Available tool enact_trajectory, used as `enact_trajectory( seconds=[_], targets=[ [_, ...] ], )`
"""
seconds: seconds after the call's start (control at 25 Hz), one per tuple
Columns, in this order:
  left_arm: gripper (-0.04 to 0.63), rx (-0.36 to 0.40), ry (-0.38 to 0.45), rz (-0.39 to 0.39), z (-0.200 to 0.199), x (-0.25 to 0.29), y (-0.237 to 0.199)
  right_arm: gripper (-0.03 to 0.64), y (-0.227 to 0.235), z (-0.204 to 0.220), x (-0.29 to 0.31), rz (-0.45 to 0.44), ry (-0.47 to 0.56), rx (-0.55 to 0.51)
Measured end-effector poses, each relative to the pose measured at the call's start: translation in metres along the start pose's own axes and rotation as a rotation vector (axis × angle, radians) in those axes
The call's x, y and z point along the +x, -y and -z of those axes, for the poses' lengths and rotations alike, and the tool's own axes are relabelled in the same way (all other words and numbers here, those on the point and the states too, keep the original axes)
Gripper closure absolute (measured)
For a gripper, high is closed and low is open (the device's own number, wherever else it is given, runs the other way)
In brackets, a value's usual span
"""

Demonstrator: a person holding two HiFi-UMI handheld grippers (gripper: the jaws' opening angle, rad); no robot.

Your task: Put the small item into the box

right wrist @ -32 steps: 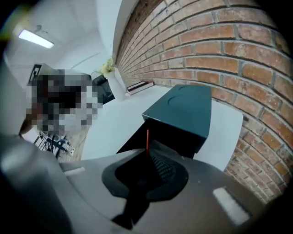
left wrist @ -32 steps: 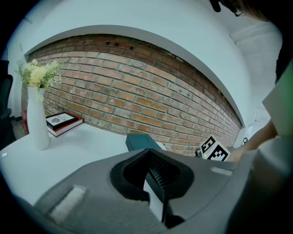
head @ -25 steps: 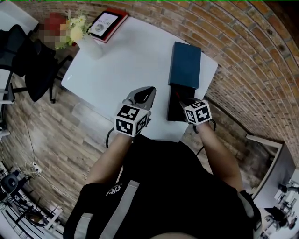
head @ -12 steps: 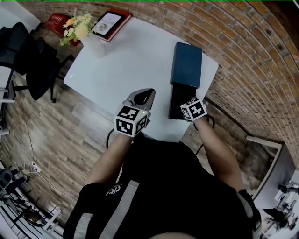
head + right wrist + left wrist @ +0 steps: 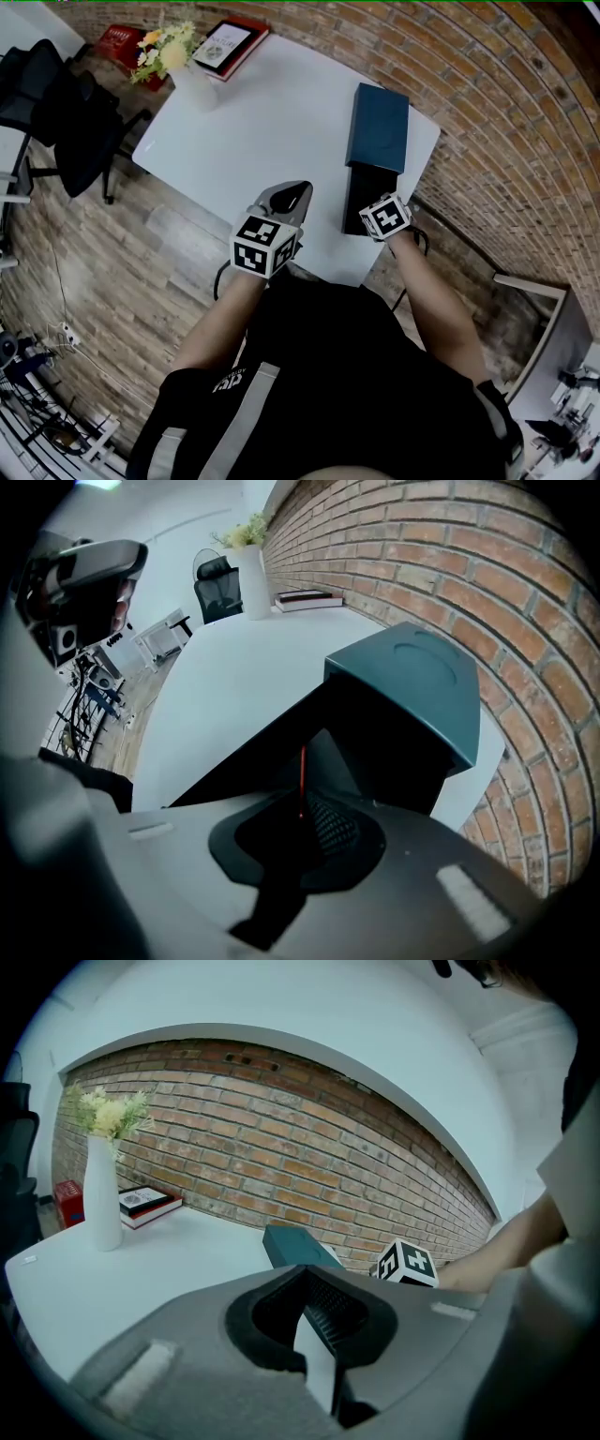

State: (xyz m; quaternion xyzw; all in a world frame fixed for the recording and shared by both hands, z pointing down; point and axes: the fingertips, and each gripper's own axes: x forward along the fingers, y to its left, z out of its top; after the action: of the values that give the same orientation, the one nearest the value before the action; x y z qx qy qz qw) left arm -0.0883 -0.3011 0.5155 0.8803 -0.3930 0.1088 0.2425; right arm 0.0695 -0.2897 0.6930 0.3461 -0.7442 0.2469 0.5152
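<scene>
Right gripper view: R gripper clenched on thin red item, has eased fwd over the open box at 12 o'clock, so I'd say drop's imminent; L gripper closed, empty, at 9 o'clock.

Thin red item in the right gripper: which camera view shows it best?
The right gripper view: the thin red item stands upright between the right gripper's jaws, before the open box. In the head view that gripper hides it; the left gripper view shows only that gripper's marker cube.
</scene>
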Motion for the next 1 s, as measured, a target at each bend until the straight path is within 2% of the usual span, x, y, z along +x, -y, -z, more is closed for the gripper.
enact_trajectory(
  seconds=[0.36, 0.52, 0.84, 1.0],
  targets=[
    [0.589, 0.003, -0.003, 0.007, 0.006, -0.011, -0.001, 0.598, -0.001, 0.002, 0.003, 0.02, -0.023, -0.008],
    [0.589, 0.006, -0.013, 0.007, 0.009, -0.015, -0.003, 0.577, 0.001, 0.002, 0.001, 0.007, -0.01, 0.042],
    [0.589, 0.024, -0.005, 0.016, 0.0, -0.011, 0.0, 0.577, 0.008, -0.001, -0.013, -0.001, 0.078, 0.1],
    [0.589, 0.042, 0.009, 0.019, -0.007, -0.015, 0.0, 0.584, 0.014, -0.006, -0.025, 0.008, 0.159, 0.126]
  ],
)
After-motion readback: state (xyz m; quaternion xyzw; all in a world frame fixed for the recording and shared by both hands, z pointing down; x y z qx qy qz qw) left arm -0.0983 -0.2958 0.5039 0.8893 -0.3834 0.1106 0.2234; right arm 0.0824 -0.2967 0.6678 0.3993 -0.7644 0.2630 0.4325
